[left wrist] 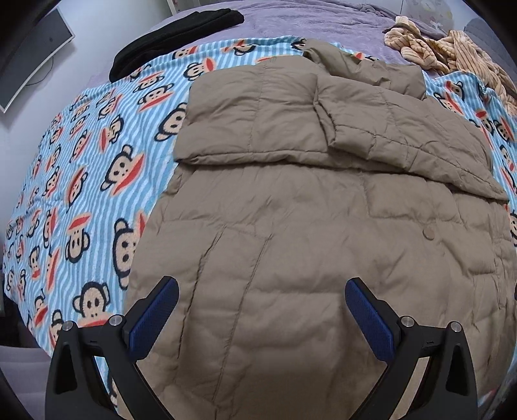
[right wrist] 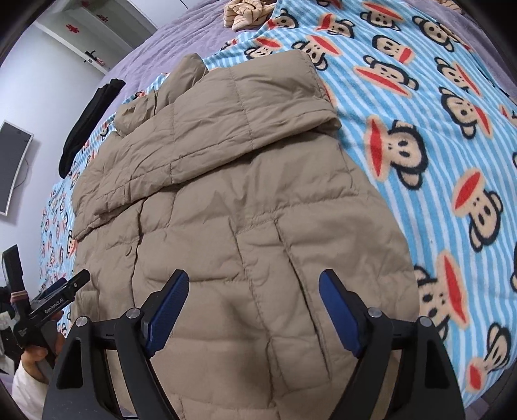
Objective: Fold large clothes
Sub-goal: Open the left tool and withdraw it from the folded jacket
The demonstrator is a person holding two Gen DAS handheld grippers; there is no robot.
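so the bed [left wrist: 290, 29] takes up nearly everything, a purple cover under a blue striped monkey blanket [left wrist: 80, 181]. the tan puffer jacket [left wrist: 290, 226] lies flat in the middle of that blanket, its top part folded down over the body, a sleeve lying across the fold in the upper centre of the left wrist view. a black garment [left wrist: 174, 35] sits at the upper left of that view, at the blanket's far edge, and a striped beige cloth [left wrist: 452, 51] is bunched at the upper right. a dark screen [left wrist: 29, 61] hangs on the pale wall at the far left.

no baskets or boxes anywhere.

the left gripper [left wrist: 261, 307] hangs over the jacket's lower part, jaws spread wide, nothing between the blue pads [left wrist: 152, 320]. the right gripper [right wrist: 253, 303] is likewise released over the hem, clear of the fabric.

only the right wrist view catches the other gripper's handle, in a hand [right wrist: 38, 352] at the lower left, and white shelving [right wrist: 87, 35] with red ornaments at the upper left.
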